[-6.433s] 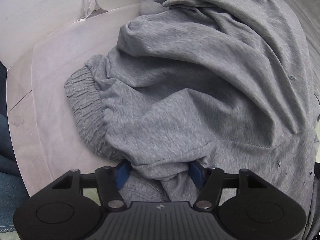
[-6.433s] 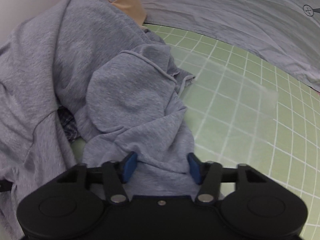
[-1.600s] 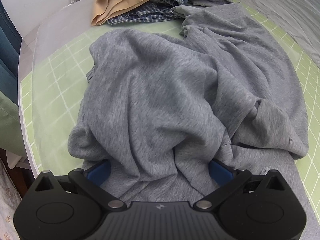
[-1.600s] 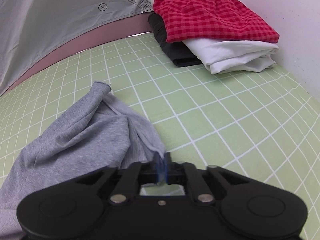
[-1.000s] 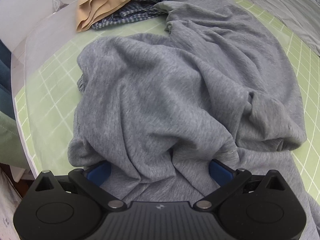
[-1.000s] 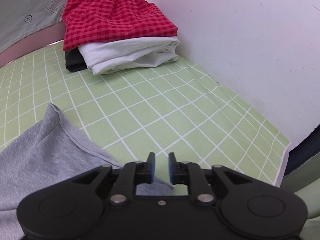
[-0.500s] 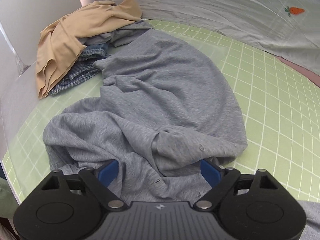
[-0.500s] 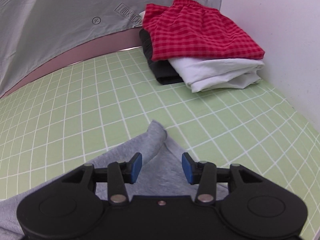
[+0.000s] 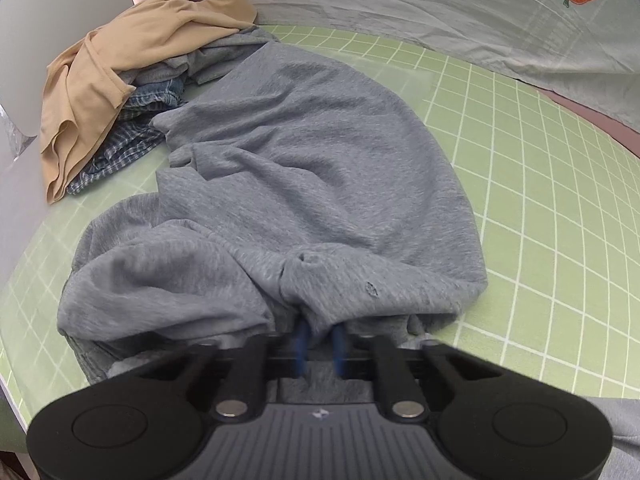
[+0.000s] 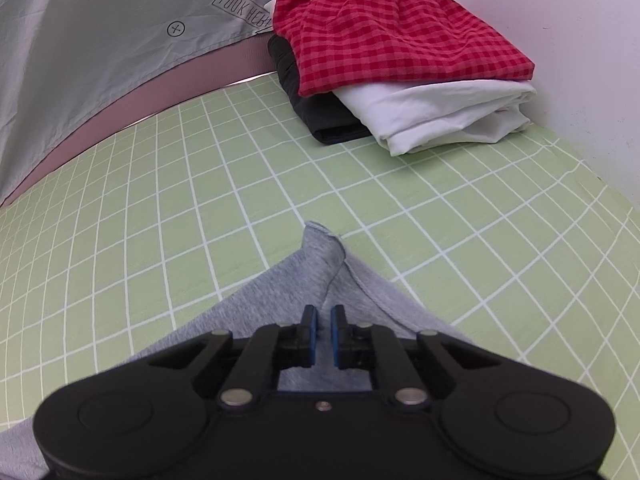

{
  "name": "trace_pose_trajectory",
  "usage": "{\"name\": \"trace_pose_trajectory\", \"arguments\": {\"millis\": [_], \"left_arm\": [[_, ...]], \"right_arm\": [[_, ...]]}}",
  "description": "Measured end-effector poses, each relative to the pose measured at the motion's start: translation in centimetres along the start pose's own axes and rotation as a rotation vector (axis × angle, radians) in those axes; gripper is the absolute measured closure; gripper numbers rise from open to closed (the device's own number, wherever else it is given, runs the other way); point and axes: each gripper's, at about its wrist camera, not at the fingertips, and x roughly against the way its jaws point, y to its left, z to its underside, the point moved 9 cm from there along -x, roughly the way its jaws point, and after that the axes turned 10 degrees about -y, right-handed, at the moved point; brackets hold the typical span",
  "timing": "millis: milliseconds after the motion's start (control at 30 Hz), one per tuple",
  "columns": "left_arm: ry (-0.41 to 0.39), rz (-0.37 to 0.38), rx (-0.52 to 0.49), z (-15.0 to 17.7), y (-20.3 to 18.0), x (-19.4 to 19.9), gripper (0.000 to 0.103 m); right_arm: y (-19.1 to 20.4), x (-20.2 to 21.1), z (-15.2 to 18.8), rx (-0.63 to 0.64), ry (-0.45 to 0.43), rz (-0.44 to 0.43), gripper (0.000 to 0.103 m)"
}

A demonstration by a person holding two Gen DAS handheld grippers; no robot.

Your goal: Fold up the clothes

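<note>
Left wrist view: left gripper (image 9: pixel 319 338) pinching near hem of grey garment (image 9: pixel 320 168)
Garment axis: runs straight away from left gripper toward tan-topped loose pile (image 9: pixel 120 60), rumpled on green grid mat (image 9: pixel 540 208)
Right wrist view: right gripper (image 10: pixel 323 334) nearly pressed together on garment's pointed corner (image 10: pixel 320 264)
Beyond corner: folded stack (image 10: pixel 396 68), red check on top, well apart
Containers: none seen

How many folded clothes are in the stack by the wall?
3 visible: red checked shorts on top, a white garment beneath them, and a black garment under the stack's left side. More could be hidden underneath.
</note>
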Motion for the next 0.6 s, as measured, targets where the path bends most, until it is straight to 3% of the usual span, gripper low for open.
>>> {"name": "trace_pose_trajectory", "arguments": {"millis": [167,333,400,533,567,600], "left_arm": [[-0.055,0.014,0.053,-1.4,1.0,1.6,0.101],[-0.174,0.049,0.102,-6.0,1.9,5.0,0.101],[-0.211,0.07,0.122,-7.9,1.7,5.1,0.101],[-0.234,0.064,0.188,-10.8,0.8,2.6,0.1],[-0.228,0.053,0.208,-11.2,0.6,1.9,0.097],[-0.222,0.041,0.227,-11.5,0.4,1.2,0.096]], "right_arm": [[-0.8,2.0,-1.9,-0.031,-0.071,0.018,0.1],[-0.8,3.4,-6.4,-0.095,-0.155,-0.007,0.1],[-0.8,4.0,-8.3,-0.12,-0.189,-0.017,0.1],[0.9,1.1,-11.6,-0.135,-0.219,-0.035,0.099],[1.4,0.0,-11.9,-0.139,-0.2,-0.042,0.095],[1.8,-1.1,-12.1,-0.142,-0.179,-0.05,0.085]]}}
